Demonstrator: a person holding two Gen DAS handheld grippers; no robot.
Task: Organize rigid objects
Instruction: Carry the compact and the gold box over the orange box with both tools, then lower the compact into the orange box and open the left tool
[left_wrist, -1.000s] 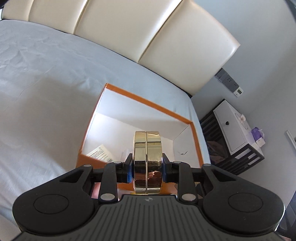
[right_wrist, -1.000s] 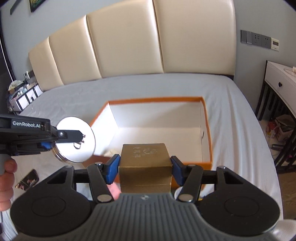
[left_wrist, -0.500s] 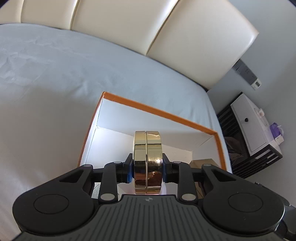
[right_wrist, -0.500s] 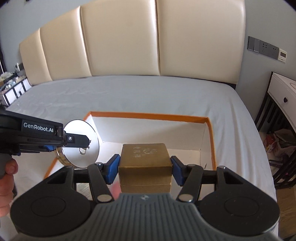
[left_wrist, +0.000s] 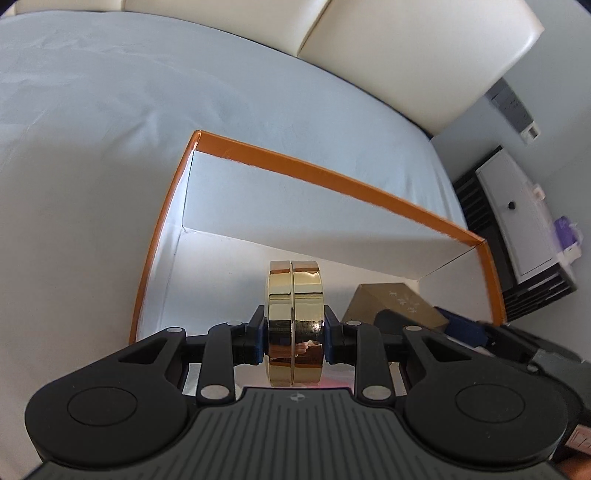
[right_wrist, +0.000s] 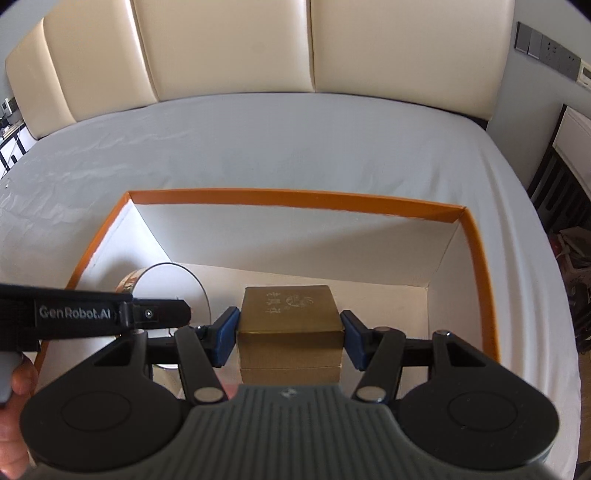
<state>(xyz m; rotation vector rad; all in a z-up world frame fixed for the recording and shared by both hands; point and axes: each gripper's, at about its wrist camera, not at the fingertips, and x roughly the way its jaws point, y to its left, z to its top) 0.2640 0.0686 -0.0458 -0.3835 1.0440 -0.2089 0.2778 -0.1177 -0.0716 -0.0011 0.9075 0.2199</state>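
My left gripper (left_wrist: 294, 339) is shut on a round gold tin (left_wrist: 294, 314), held on edge over the near left part of an open orange-rimmed box (left_wrist: 332, 181) with a white inside. My right gripper (right_wrist: 290, 338) is shut on a square gold box (right_wrist: 290, 314) and holds it inside the orange box (right_wrist: 295, 195), low near its white floor. The round tin (right_wrist: 173, 284) and the left gripper (right_wrist: 147, 315) show at the left of the right wrist view. The gold box (left_wrist: 395, 302) shows to the right in the left wrist view.
The orange box lies on a bed with a grey sheet (right_wrist: 295, 147). A cream padded headboard (right_wrist: 258, 48) stands behind. A white and black nightstand (left_wrist: 517, 229) is at the bed's right side. A wall switch panel (right_wrist: 546, 51) is above it.
Both grippers have moved forward and down into the orange box with their objects. The box now fills more of both views.
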